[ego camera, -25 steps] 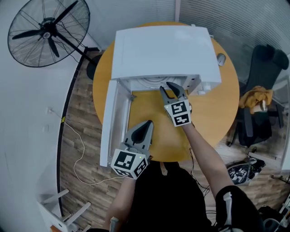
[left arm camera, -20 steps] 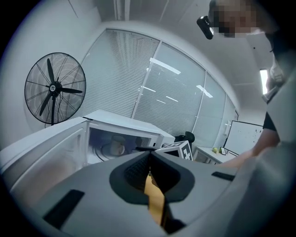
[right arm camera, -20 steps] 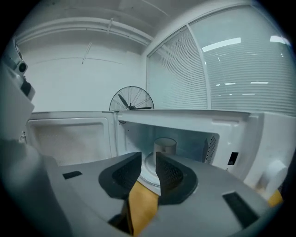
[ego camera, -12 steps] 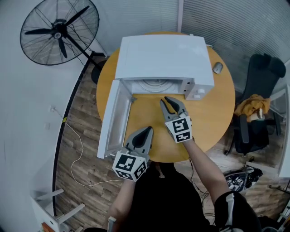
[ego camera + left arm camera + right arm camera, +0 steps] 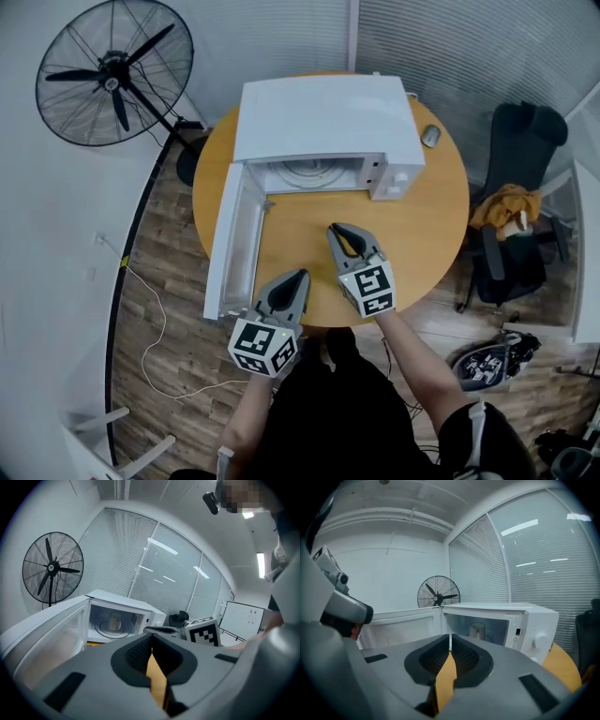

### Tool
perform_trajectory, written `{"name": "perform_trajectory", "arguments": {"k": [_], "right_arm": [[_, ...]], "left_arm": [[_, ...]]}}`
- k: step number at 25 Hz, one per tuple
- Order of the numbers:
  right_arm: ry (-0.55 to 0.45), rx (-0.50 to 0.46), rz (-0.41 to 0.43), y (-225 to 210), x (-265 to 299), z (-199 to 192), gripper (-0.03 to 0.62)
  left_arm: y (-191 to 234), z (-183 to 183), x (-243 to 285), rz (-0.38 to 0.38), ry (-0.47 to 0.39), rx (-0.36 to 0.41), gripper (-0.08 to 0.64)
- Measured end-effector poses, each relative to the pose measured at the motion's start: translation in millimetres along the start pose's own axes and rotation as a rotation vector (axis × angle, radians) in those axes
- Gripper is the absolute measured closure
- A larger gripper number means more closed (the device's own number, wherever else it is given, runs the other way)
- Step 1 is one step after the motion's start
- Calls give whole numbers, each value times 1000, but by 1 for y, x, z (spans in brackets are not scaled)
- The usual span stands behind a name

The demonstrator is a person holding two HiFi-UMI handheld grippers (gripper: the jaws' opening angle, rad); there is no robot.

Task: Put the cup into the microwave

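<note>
The white microwave (image 5: pixel 323 117) stands on the round wooden table (image 5: pixel 427 216) with its door (image 5: pixel 230 239) swung wide open to the left. A pale cup (image 5: pixel 114 620) stands upright on the turntable inside; the right gripper view also shows the cup (image 5: pixel 477 631). From the head view the cup is hidden under the oven's top. My right gripper (image 5: pixel 337 231) hovers over the table in front of the oven, its jaws closing with nothing between them and the tips meeting. My left gripper (image 5: pixel 296 277) is shut and empty near the table's front edge, beside the door.
A standing fan (image 5: pixel 108 70) is at the far left on the floor. A computer mouse (image 5: pixel 430 136) lies right of the microwave. A black chair (image 5: pixel 520 159) with a yellow cloth (image 5: pixel 506 206) stands at the right. A thin cable (image 5: pixel 155 328) runs over the wooden floor.
Both grippers have drawn back from the microwave toward the person. The right gripper left the oven's mouth and its jaws went from wide open to nearly together.
</note>
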State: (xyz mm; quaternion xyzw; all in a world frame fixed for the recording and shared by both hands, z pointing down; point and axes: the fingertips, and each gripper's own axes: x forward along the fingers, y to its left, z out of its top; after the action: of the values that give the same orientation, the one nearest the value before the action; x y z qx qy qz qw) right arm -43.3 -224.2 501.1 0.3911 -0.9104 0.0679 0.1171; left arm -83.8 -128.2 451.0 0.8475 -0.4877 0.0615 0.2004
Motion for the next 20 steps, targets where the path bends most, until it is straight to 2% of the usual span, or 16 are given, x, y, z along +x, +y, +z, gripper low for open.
{"name": "perform_trajectory", "arguments": {"k": [7, 13, 20], "right_arm": [[-10, 16, -25, 41, -51, 13, 581], [-41, 104, -25, 72, -97, 24, 583], [-58, 117, -23, 104, -146, 37, 583]], "left_arm": [[-6, -7, -33, -49, -13, 3, 565], [-19, -6, -60, -93, -40, 8, 565], [-32, -5, -89, -134, -62, 27, 565]]}}
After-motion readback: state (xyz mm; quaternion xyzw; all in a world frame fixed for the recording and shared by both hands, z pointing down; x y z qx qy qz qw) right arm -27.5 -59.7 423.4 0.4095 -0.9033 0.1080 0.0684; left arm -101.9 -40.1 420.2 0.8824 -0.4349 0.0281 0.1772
